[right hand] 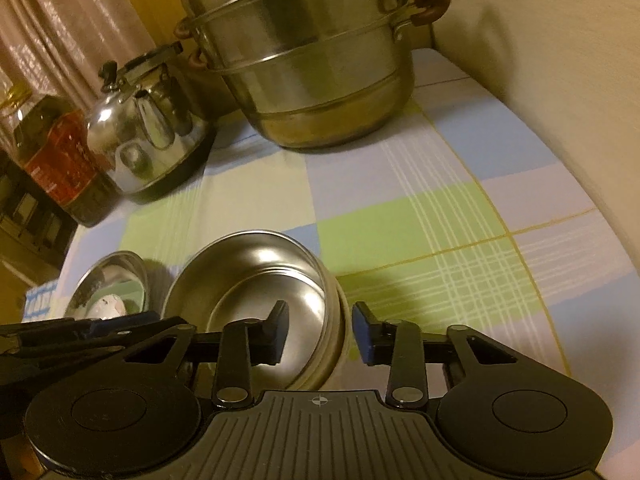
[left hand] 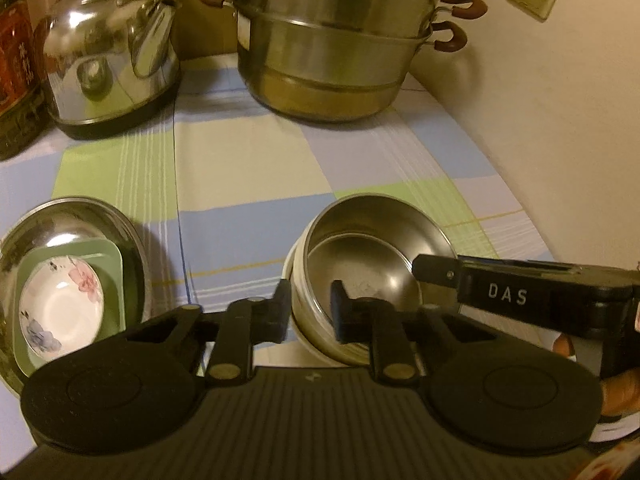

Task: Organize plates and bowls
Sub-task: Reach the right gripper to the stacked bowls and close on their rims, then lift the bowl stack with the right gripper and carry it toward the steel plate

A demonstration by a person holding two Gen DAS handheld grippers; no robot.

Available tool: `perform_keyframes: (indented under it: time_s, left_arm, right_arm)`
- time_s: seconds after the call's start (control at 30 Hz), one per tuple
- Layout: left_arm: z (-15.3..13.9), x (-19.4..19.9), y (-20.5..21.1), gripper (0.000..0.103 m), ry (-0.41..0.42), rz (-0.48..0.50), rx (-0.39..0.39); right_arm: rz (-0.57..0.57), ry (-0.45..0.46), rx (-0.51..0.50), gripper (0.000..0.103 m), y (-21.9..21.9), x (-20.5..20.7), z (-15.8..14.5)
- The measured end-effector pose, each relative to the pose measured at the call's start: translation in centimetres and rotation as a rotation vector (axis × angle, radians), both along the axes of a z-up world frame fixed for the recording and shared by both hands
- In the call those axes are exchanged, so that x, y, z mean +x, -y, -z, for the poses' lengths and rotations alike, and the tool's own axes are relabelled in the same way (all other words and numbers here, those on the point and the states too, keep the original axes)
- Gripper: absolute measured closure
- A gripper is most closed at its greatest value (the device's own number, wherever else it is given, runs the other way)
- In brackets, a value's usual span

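Note:
A steel bowl (left hand: 368, 256) with a white outer shell stands on the checked cloth; it also shows in the right wrist view (right hand: 256, 276). My left gripper (left hand: 310, 314) straddles its near-left rim, jaws part open, one finger inside, one outside. My right gripper (right hand: 320, 330) straddles the bowl's right rim the same way, and it reaches in from the right in the left wrist view (left hand: 434, 274). To the left, a steel plate (left hand: 120, 220) holds a green square dish (left hand: 114, 260) and a small flowered saucer (left hand: 60, 308).
A large stacked steel steamer pot (left hand: 336, 40) and a shiny kettle (left hand: 108, 56) stand at the back of the table. An oil bottle (left hand: 16, 60) is at the far left. A wall (left hand: 560, 120) with sockets borders the table's right side.

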State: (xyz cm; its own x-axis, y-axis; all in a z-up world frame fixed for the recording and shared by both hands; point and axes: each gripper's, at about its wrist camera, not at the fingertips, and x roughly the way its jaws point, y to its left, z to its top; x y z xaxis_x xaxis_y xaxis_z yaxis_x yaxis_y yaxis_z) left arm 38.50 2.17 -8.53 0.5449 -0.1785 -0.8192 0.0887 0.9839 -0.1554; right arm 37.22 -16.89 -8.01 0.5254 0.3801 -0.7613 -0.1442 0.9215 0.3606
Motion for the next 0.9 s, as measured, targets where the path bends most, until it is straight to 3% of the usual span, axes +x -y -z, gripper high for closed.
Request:
perform_keyframes:
  time_s: [0.2, 0.63, 0.9]
  left_arm:
    - [0.0, -0.2, 0.0, 0.088, -0.001, -0.02, -0.002]
    - [-0.6, 0.8, -0.3, 0.089, -0.05, -0.046, -0.024]
    - [-0.2, 1.3, -0.3, 0.09, -0.085, -0.058, -0.021]
  right_arm:
    - [-0.021, -0.038, 0.021, 0.092, 0.7, 1.2, 0.1]
    - [-0.048, -0.21, 0.031, 0.094, 1.1, 4.2, -1.0]
    - [-0.083, -0.26, -0.003, 0.094, 0.6, 5.0, -1.1]
